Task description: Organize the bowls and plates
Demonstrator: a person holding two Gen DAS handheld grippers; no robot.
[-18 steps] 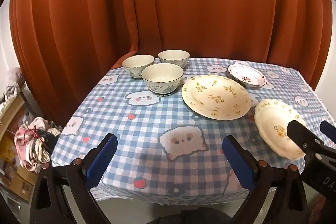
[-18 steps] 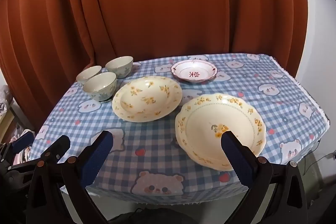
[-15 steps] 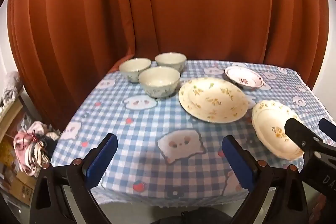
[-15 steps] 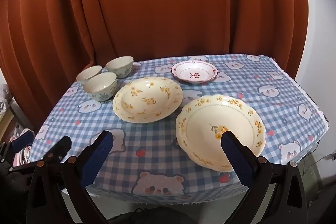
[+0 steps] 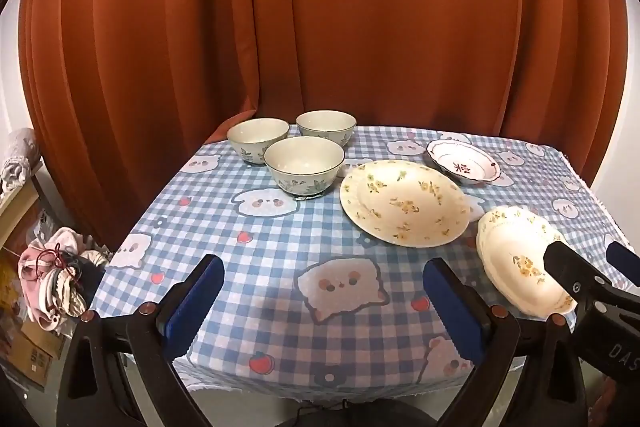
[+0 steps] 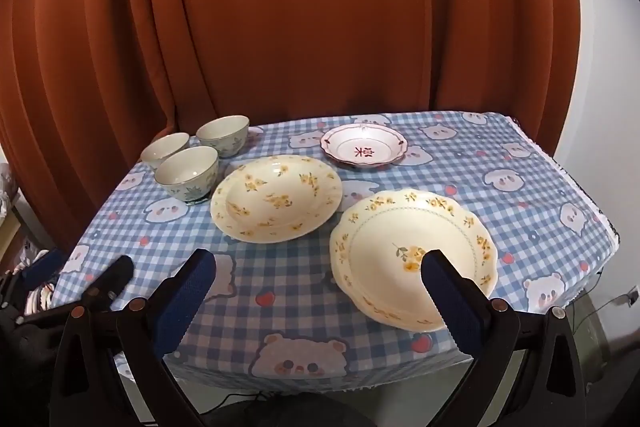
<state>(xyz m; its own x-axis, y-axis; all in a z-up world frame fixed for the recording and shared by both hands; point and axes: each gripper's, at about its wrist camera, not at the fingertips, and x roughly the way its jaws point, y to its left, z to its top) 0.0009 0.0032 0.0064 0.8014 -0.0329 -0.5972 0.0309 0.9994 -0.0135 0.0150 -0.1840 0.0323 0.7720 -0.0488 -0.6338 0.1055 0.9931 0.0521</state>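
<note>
- the desk [image 6: 520,187] has a blue and white checked cloth with bear pictures, and an orange-brown curtain [image 6: 320,27] hangs behind it.
- three small bowls [image 5: 304,165] with a green leaf pattern stand close together at the far left corner of the desk; none is inside another.
- just to the right of the bowls lies a large round plate with yellow flowers [image 6: 276,197], flat on the cloth.
- behind it, near the far edge, is a small white plate with a red rim and a red character [image 6: 363,146] in its middle.
- a cream plate with a wavy edge [image 6: 400,247] lies near the front right of the desk, very near the flowered plate; i cannot tell if the two rims touch.
- the left gripper [image 5: 320,295] is above the front edge of the desk, its blue pads stand wide apart and nothing is between them.
- the right gripper [image 6: 316,291] also stands wide with nothing held; its right finger is in front of the wavy plate in the right wrist view, but it is not touching it as far as i can see.
- a pile of clothes [image 5: 52,283] lies low at the left of the desk.
</note>
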